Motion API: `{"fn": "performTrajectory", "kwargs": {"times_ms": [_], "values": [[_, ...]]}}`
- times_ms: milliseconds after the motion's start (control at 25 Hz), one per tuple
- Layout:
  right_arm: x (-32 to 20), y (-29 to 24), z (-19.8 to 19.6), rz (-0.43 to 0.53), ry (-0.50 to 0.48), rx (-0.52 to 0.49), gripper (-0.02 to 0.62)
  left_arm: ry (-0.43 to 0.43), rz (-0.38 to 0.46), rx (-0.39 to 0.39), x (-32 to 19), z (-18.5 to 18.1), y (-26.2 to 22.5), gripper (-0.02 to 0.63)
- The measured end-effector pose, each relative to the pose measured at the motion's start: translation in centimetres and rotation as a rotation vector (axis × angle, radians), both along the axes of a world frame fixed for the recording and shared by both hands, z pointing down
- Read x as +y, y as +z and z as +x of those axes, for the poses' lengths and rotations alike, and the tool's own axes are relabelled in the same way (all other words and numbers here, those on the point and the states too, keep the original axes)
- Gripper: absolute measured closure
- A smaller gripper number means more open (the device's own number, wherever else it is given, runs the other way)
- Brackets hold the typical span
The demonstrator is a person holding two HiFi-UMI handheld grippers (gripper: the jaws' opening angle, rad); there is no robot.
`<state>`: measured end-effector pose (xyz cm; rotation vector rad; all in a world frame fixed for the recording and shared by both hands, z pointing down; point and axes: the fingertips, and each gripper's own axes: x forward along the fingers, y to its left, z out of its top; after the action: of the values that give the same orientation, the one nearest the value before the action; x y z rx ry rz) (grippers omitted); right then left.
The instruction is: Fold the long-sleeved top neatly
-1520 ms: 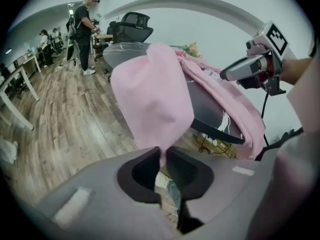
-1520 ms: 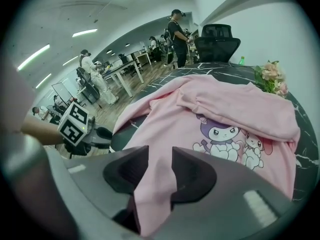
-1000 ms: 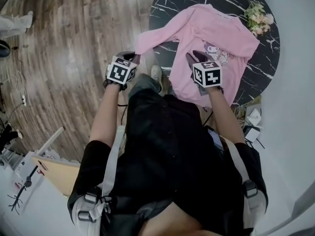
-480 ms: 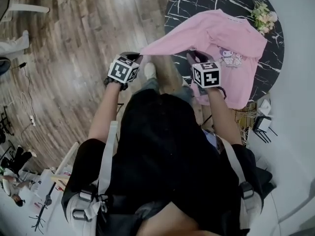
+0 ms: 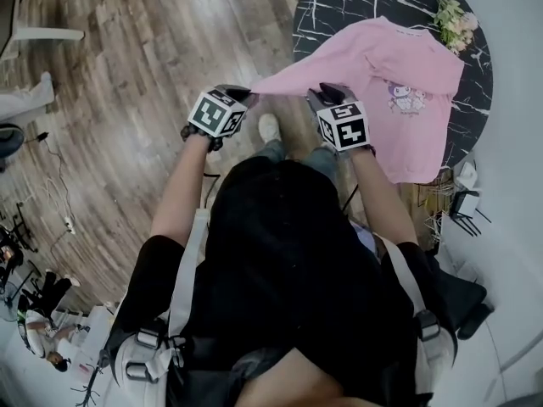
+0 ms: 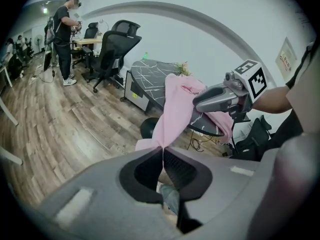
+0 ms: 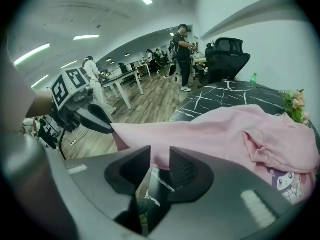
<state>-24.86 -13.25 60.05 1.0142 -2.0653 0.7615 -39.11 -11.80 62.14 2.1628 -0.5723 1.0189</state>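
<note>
The pink long-sleeved top [image 5: 407,66] lies on the round black marble table [image 5: 339,7], with one sleeve pulled out past the table's edge over the floor. My left gripper [image 5: 246,94] is shut on the end of that sleeve, and the left gripper view shows the cloth pinched at its tips [image 6: 161,151]. My right gripper [image 5: 325,91] sits further along the sleeve near the table edge. Its jaws stand partly apart with pink cloth bunched between their tips [image 7: 160,156]. The sleeve [image 7: 150,134] runs taut between the two grippers. The top's printed front [image 7: 292,186] faces up.
A bunch of flowers [image 5: 454,19] lies at the table's far edge. The person's shoe [image 5: 269,127] is on the wood floor below the sleeve. Black office chairs [image 6: 112,46] and a standing person [image 6: 62,29] are further off. Small clutter [image 5: 467,202] sits beside the table.
Both grippers have moved away from the table with the cloth. The sleeve, loosely draped before, is now stretched straight. The right gripper has left the top's front and is off the table edge.
</note>
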Motion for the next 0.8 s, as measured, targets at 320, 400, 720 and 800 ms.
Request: {"fn": "performTrajectory", "kwargs": {"times_ms": [320, 400, 720, 800], "values": [[1.2, -1.2, -5.2, 0.066, -0.174, 0.016, 0.468, 0.107, -0.021, 0.068, -0.4, 0.0, -1.8, 0.591], [1.3, -1.7, -6.2, 0.148, -0.273, 0.071, 0.454, 0.137, -0.008, 0.064, -0.5, 0.0, -2.2, 0.591], [0.5, -2.5, -10.8, 0.271, -0.693, 0.146, 0.439, 0.209, 0.047, 0.021, -0.3, -0.2, -2.7, 0.591], [1.0, -2.1, -12.0, 0.285, -0.81, 0.173, 0.423, 0.215, 0.06, 0.018, -0.1, -0.4, -2.8, 0.591]]}}
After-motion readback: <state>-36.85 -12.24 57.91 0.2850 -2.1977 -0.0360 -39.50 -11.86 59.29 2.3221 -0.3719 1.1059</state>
